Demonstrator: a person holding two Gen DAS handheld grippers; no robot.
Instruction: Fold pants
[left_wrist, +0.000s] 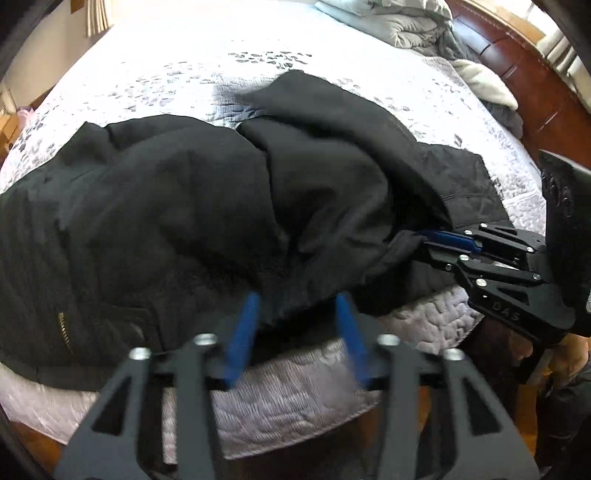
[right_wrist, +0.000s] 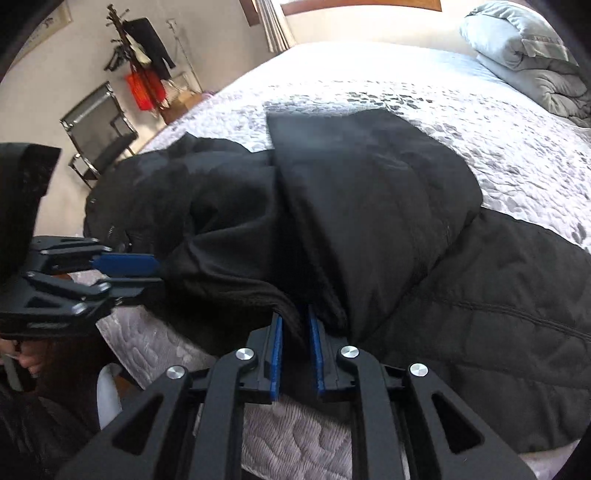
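Black pants (left_wrist: 184, 206) lie bunched and folded over on the pale quilted bed (left_wrist: 177, 70), near its front edge. A gold zipper (left_wrist: 67, 328) shows at their left end. My left gripper (left_wrist: 297, 308) stands open at the pants' near edge, its blue fingers (left_wrist: 245, 332) apart and pressing nothing. In the right wrist view it comes in from the left (right_wrist: 157, 271). My right gripper (right_wrist: 295, 332) is shut on a fold of the pants (right_wrist: 369, 206), with cloth pinched between its blue pads (right_wrist: 277, 343). In the left wrist view it grips the cloth's right end (left_wrist: 424, 239).
A folded grey duvet (right_wrist: 528, 48) lies at the far end of the bed beside a wooden bed frame (left_wrist: 517, 74). A metal chair (right_wrist: 99, 129) and a coat rack (right_wrist: 144, 66) stand by the wall. The bedspread's edge (left_wrist: 288, 406) hangs just below the grippers.
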